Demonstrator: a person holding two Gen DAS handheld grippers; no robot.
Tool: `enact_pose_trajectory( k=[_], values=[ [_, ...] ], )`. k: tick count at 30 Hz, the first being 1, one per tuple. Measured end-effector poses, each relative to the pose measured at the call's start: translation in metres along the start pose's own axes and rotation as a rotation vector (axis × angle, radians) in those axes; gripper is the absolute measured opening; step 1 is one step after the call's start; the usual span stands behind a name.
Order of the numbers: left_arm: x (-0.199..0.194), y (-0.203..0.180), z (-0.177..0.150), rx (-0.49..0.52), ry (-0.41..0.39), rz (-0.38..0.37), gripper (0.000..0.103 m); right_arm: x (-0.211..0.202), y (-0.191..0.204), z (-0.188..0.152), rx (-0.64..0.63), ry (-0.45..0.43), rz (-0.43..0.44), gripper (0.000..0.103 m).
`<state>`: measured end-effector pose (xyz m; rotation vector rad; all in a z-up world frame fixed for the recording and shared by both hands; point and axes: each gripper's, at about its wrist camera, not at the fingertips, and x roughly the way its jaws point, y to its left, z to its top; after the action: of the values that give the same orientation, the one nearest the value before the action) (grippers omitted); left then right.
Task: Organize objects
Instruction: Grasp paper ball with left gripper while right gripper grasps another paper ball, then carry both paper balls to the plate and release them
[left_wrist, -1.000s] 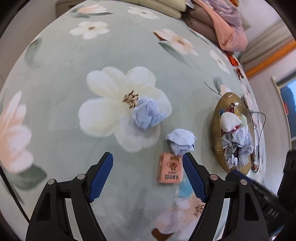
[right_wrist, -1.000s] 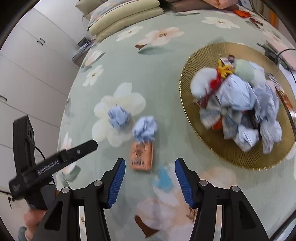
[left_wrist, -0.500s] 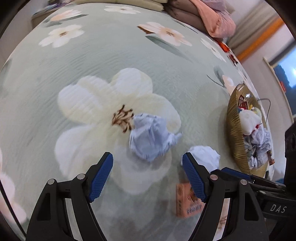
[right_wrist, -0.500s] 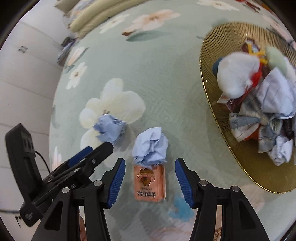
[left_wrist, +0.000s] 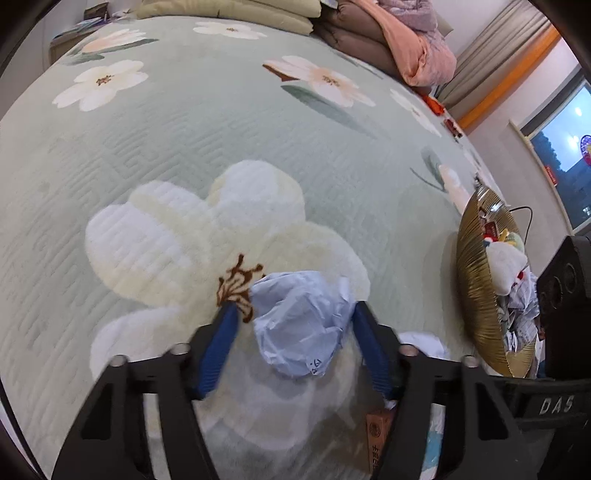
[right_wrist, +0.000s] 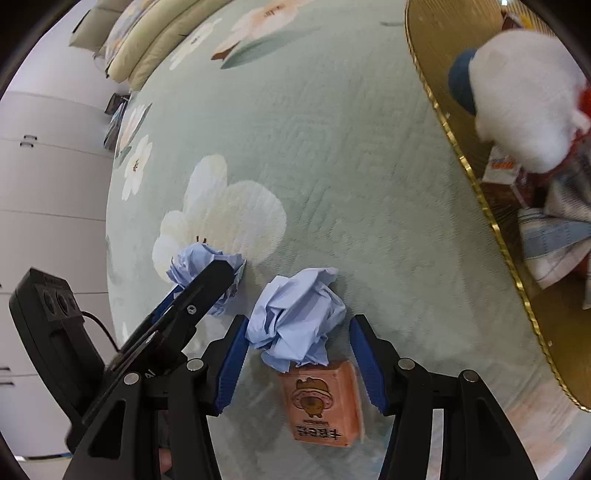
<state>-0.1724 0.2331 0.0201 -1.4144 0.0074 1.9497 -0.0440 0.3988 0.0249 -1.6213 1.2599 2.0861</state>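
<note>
The left tongs are closing around one blue paper ball on the bed, not yet squeezing it. The right tongs stand partly open around the other ball. Each soft ball may squish and slip out, and the right tongs may bump the orange box just beside their ball.

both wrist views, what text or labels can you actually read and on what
"DAS" on the right tool's black body, seen in the left wrist view.
"AI" on the left tool's body, partly hidden.
Orange packet: bold characters under a cartoon animal, upside down, not readable.
Left paper ball: small dark marks, too blurred.
</note>
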Motion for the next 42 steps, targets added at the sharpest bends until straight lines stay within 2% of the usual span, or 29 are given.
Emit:
enact_pose_trajectory(
  k=[4, 10, 11, 12, 15, 17, 21, 26, 29, 32, 37, 42],
  values=[
    [-0.002, 0.004, -0.002, -0.032, -0.01, -0.016, 0.05, 0.001, 0.0, 0.006, 0.044, 0.024, 0.059, 0.055],
    [-0.015, 0.009, -0.013, -0.028, -0.014, 0.015, 0.049, 0.011, -0.003, 0.005, 0.068, 0.005, 0.072, 0.054],
    [-0.018, 0.012, -0.014, -0.042, -0.012, 0.016, 0.049, 0.011, -0.001, 0.004, 0.053, -0.002, 0.076, 0.043],
    [-0.022, 0.017, -0.016, -0.063, -0.01, 0.013, 0.049, 0.01, 0.002, 0.002, 0.028, -0.002, 0.099, 0.041],
    [-0.039, 0.027, -0.022, -0.113, -0.018, 0.01, 0.049, 0.0, 0.01, -0.005, -0.023, -0.029, 0.091, 0.041],
    [-0.052, 0.026, -0.027, -0.115, -0.025, 0.018, 0.049, -0.011, 0.014, -0.01, -0.041, -0.045, 0.115, 0.041],
    [-0.076, 0.016, -0.038, -0.103, -0.032, 0.009, 0.049, -0.037, 0.019, -0.029, -0.104, -0.063, 0.089, 0.041],
    [-0.095, -0.015, -0.052, -0.048, -0.038, 0.006, 0.049, -0.056, 0.011, -0.061, -0.168, -0.034, 0.033, 0.041],
    [-0.103, -0.04, -0.058, -0.017, -0.036, -0.018, 0.049, -0.068, -0.002, -0.078, -0.168, -0.011, 0.005, 0.041],
    [-0.106, -0.07, -0.061, 0.026, -0.03, -0.04, 0.049, -0.088, -0.013, -0.087, -0.164, -0.026, -0.01, 0.041],
    [-0.112, -0.128, -0.05, 0.107, -0.068, -0.068, 0.049, -0.147, -0.032, -0.085, -0.179, -0.153, -0.08, 0.041],
    [-0.112, -0.174, -0.025, 0.129, -0.117, -0.122, 0.049, -0.215, -0.057, -0.059, -0.187, -0.329, -0.183, 0.041]
  ],
)
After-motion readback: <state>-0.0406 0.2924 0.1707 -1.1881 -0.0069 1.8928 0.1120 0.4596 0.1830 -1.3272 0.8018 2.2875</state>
